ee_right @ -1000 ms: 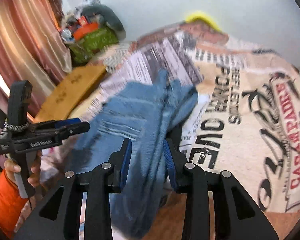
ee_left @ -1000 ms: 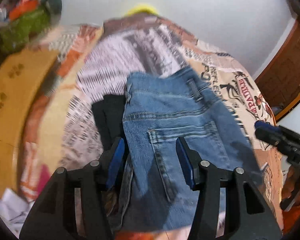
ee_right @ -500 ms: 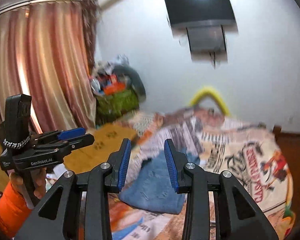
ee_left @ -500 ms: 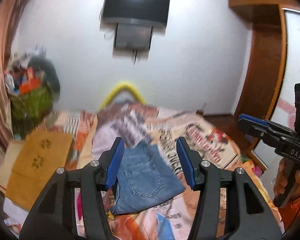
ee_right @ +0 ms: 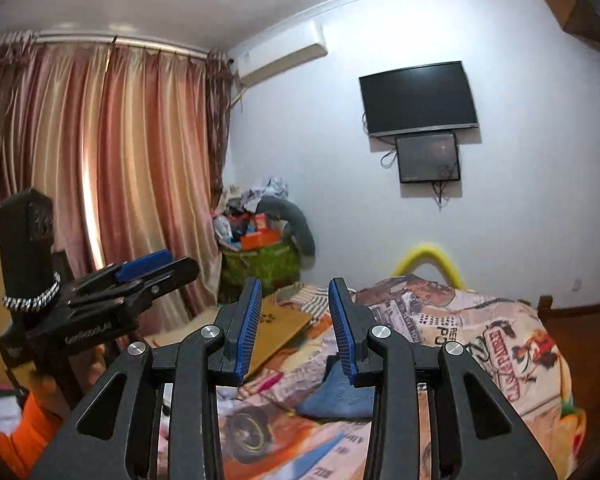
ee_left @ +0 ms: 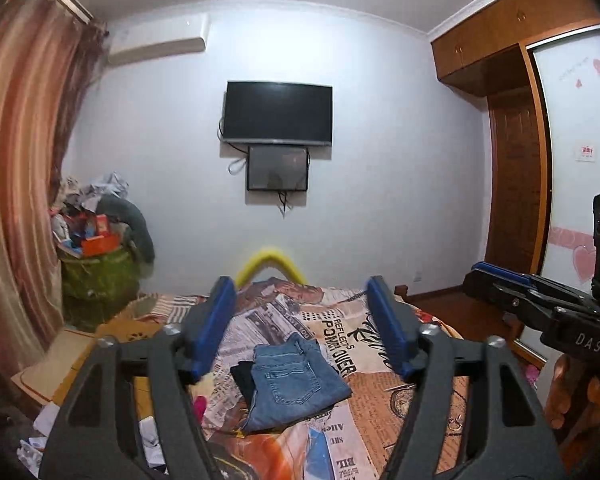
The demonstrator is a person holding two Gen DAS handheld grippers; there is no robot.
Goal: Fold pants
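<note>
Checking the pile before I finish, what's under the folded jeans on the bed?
A black garment sticks out from under the folded jeans on their left side, on the printed bedspread. How far it reaches beneath is covered.

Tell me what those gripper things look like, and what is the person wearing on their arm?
The left gripper and the right gripper are black plastic, each with two fingers lined with ribbed blue pads and dotted with silver screws. Each has a boxy black camera block on top. One has a silver beaded chain and white lettering. The sleeve is orange.
</note>
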